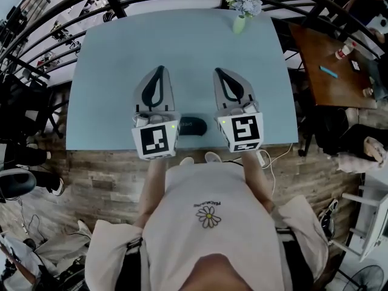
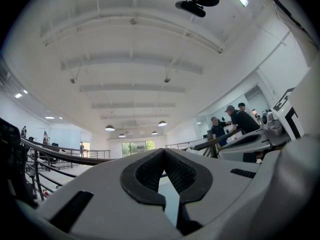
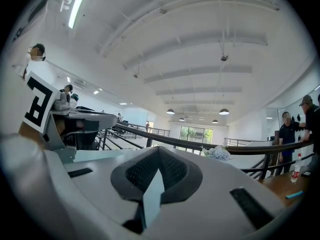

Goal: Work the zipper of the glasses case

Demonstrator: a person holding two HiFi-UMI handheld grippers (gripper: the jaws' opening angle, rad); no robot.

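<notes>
A dark glasses case (image 1: 194,125) lies near the front edge of the pale blue table (image 1: 182,47), between the two marker cubes and partly hidden by them. My left gripper (image 1: 160,69) rests on the table left of the case, its jaws shut with the tips meeting and nothing between them (image 2: 163,151). My right gripper (image 1: 218,71) lies right of the case, also shut and empty (image 3: 159,149). Both point away from me toward the far edge. Neither touches the case.
A small vase of pale flowers (image 1: 242,8) stands at the table's far edge. A curved black railing (image 1: 73,5) runs behind the table. A brown table (image 1: 333,65) with small items sits to the right. People stand beyond the railing (image 2: 235,121).
</notes>
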